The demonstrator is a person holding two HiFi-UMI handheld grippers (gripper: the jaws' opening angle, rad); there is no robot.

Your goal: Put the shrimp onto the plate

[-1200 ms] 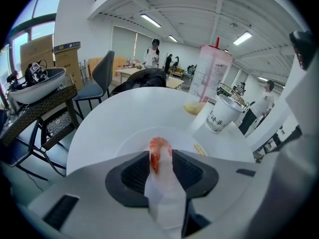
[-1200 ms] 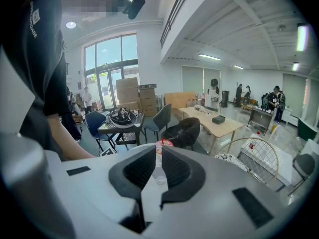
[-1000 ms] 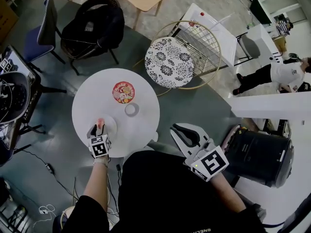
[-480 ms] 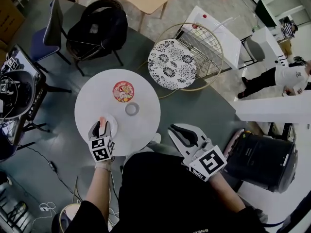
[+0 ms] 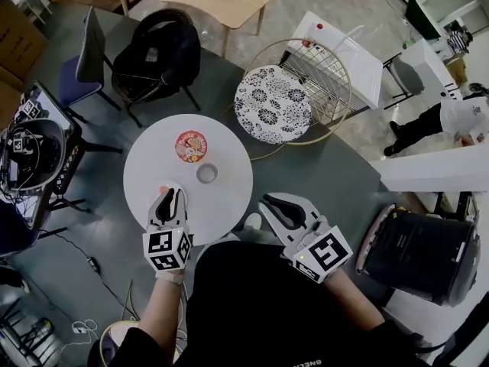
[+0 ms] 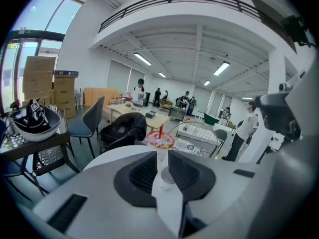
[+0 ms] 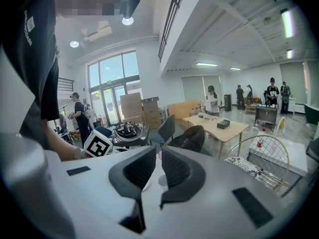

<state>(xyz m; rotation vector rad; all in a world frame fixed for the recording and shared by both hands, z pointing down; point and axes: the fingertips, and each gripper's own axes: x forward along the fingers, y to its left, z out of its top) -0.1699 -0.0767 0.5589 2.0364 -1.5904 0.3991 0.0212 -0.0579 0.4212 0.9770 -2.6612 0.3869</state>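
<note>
A small pink shrimp (image 5: 163, 189) lies on the white plate (image 5: 157, 198) at the near left of the round white table (image 5: 229, 197). My left gripper (image 5: 171, 202) hangs above the plate, just behind the shrimp and hiding most of the plate. Its jaws are closing, and in the left gripper view the left gripper (image 6: 162, 159) has nothing in its narrow gap. My right gripper (image 5: 284, 208) is held off the table's right edge. In the right gripper view the right gripper (image 7: 158, 164) shows only a narrow, empty slit between its jaws.
A red-lidded bowl (image 5: 191, 146) and a small white cup (image 5: 206, 173) stand mid-table. Around the table are a patterned round seat (image 5: 273, 104), a black chair with a bag (image 5: 157, 52), a helmet on a side stand (image 5: 30, 155) and a black bin (image 5: 416, 251).
The left gripper let go of the shrimp on the plate, then rose and drew back toward me. Its jaws opened and have narrowed again. The right gripper has barely moved.
</note>
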